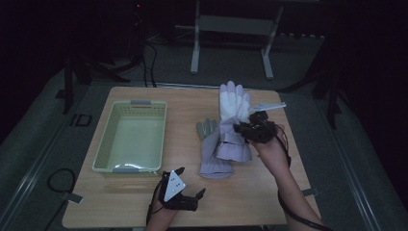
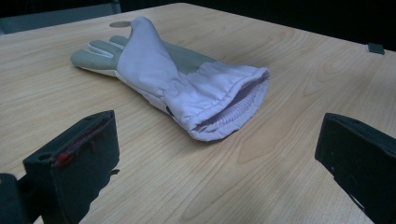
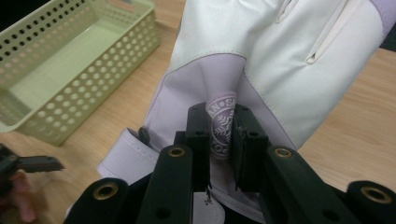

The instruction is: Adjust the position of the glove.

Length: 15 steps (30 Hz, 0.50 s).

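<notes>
Two gloves are lying right of the basket: the right gripper is pinching one glove upright; the other glove is lying flat. The left gripper, jaws wide, is hovering over bare surface by the near edge.

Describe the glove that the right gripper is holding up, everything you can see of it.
The lifted glove is white on the fingers and palm, pale lilac toward the cuff, in a soft, leather-like fabric with stitched seams. It hangs raised above the table, fingers pointing away from the person, cuff drooping onto the second glove lying flat below. The right gripper pinches a fold bearing a round printed emblem; its jaws are closed on that fold.
</notes>
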Each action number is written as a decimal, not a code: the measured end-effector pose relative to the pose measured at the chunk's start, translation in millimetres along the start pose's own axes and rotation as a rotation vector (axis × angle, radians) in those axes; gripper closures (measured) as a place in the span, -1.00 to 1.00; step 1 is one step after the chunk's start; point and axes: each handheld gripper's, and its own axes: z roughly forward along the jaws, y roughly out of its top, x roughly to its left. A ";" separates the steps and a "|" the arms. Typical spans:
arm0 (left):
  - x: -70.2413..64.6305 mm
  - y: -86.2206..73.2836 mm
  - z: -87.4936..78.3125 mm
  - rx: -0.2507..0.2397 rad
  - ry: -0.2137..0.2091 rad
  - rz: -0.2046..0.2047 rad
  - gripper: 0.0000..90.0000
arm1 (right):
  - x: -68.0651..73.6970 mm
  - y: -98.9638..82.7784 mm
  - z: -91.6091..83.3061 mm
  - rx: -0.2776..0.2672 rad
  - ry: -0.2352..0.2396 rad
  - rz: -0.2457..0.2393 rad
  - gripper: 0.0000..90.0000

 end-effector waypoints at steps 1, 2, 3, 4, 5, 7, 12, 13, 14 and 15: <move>0.0 0.0 -0.1 0.000 0.000 0.000 -1.00 | 4.3 1.0 2.3 0.003 0.003 0.002 0.75; 0.0 -0.1 -0.1 -0.002 0.000 0.000 -1.00 | 8.5 1.7 5.1 0.010 0.008 -0.002 0.75; -0.1 -0.1 -0.1 -0.003 0.000 0.000 -1.00 | 12.5 2.0 7.8 0.018 0.014 -0.002 0.75; -0.1 -0.1 -0.1 -0.003 0.000 0.000 -1.00 | 15.9 1.8 10.9 0.022 0.018 0.001 0.75; -0.1 -0.1 -0.1 -0.002 -0.001 0.001 -1.00 | 19.1 1.1 14.0 0.031 0.021 0.001 0.75; 0.0 -0.1 -0.1 -0.002 -0.002 0.001 -1.00 | 24.7 -1.4 21.7 0.044 0.026 -0.002 0.75; 0.1 -0.1 -0.2 -0.001 -0.004 0.000 -1.00 | 32.5 -7.9 38.4 0.073 0.016 -0.015 0.75; 0.1 -0.1 -0.2 -0.001 -0.004 0.000 -1.00 | 33.2 -11.6 48.9 0.097 0.007 -0.013 0.75; 0.2 -0.1 -0.3 0.000 -0.004 0.000 -1.00 | 33.2 -13.2 53.7 0.111 0.002 -0.012 0.75; 0.1 -0.1 -0.1 -0.002 -0.004 0.000 -1.00 | 32.6 -15.1 58.5 0.119 -0.004 -0.010 0.75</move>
